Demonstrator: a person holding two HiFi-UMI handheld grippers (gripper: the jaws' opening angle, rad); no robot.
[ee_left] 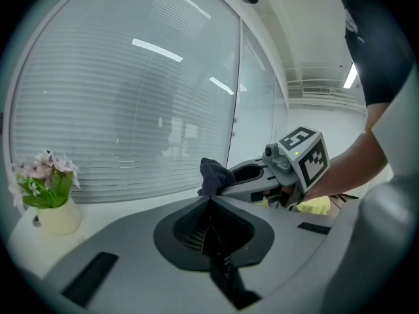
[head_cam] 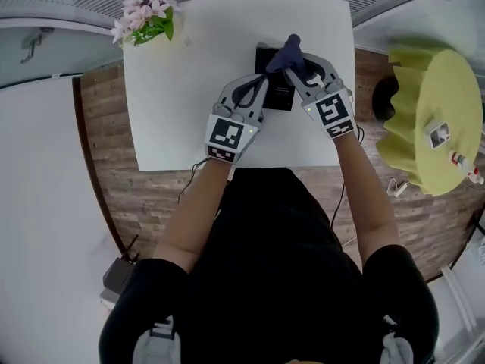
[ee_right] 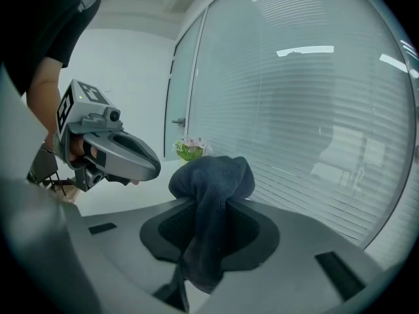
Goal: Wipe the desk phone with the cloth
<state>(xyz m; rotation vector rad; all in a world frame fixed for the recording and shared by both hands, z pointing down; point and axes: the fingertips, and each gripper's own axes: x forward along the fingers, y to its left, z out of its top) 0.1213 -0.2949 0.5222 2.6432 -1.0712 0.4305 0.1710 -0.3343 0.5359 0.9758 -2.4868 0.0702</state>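
A black desk phone [head_cam: 279, 97] is set on a white square table [head_cam: 174, 105], near its far edge, and is largely covered in the head view by the two grippers brought together over it. A dark blue, soft, bunched cloth [ee_right: 213, 175] is clamped between the jaws of the right gripper [head_cam: 297, 65]; a rounded wad is pushed out past the tips and a tail is left hanging below them. The cloth is held at the far part of the phone, but contact with it cannot be confirmed. The left gripper [ee_left: 209, 200] is clenched, its jaws pressed tip to tip, and nothing is seen caught between them; it is held just beside the right one, over the phone's near left part.

The task is judged to be under way: the cloth is already gripped and brought to the phone, while how much of the surface has been wiped cannot be read.

No brand or label can be read. A pale patch on the phone is too small to make out. Only black-and-white square markers are shown on the gripper cubes.
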